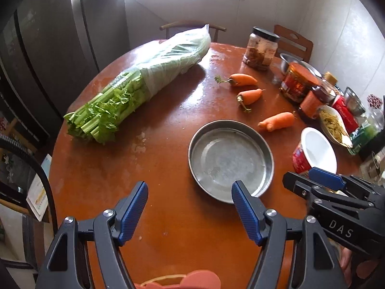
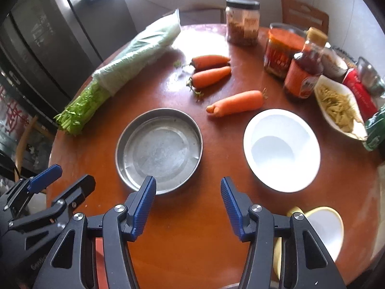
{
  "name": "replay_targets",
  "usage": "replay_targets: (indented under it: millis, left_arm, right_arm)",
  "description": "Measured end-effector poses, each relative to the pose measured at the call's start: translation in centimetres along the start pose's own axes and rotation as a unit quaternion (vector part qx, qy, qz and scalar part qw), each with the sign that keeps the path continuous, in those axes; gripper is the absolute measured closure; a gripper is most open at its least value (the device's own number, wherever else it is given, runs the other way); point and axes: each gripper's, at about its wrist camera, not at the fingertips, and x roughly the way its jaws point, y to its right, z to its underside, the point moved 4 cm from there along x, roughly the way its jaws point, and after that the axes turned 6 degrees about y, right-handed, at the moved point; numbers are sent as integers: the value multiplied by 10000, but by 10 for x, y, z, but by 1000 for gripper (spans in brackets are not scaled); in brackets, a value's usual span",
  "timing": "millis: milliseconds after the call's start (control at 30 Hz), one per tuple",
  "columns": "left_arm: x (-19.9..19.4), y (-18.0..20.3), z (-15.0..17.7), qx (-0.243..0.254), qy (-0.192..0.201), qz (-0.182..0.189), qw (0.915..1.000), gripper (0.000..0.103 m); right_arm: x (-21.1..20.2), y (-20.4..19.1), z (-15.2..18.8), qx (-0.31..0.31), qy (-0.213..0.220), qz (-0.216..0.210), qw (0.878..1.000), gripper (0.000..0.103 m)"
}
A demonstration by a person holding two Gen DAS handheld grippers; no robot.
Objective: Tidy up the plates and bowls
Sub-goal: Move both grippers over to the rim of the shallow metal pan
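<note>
- The left gripper hangs over the near part of the round surface with its jaws apart and nothing between them; bare wood shows through the gap.
- The right gripper is just beside it, jaws likewise spread and empty.
- The metal plate lies flat near the middle of the surface, and it is empty.
- The white bowl stands upright to the right of the plate, apart from it, with a carrot lying beyond the gap between the 2.
- A 2nd, cream-rimmed bowl sits at the near edge, partly hidden behind the right gripper's right finger.
- Which way things lie: in the left wrist view the plate is ahead and to the right, its near rim just past the tip of the left gripper's right finger.
- In the right wrist view the plate is ahead-left and the white bowl ahead-right, so the right gripper points at the bare strip between them.
- The plate is round, so no long axis governs the approach; its low upright rim is probably the only hold.
- My judgement: the left hand is nearer the plate, the right nearer the white bowl.
- The celery bundle, jars and bottles stay clear of both approaches.
</note>
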Motion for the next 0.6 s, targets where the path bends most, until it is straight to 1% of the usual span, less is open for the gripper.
replay_targets:
  millis: [167, 233, 333, 467, 600]
  left_arm:
    - [25, -2, -3, 43, -308, -25, 9995, 31]
    - [34, -1, -3, 82, -411, -40, 9991, 31]
    - [44, -1, -2, 83, -539, -42, 9985, 31]
    - [56, 1, 2, 149, -756, -89, 9970, 32]
    - [62, 0, 6, 54, -880, 49, 9961, 32]
  right_arm:
    - [20, 2, -9, 35, -75, -7, 10000, 47]
    - [30, 0, -10, -34, -199, 72, 9998, 52]
    - [43, -4, -10, -81, -352, 112, 9993, 54]
    - [59, -6, -7, -73, -512, 52, 9987, 57]
    - [68, -3, -6, -9, -605, -21, 9982, 65]
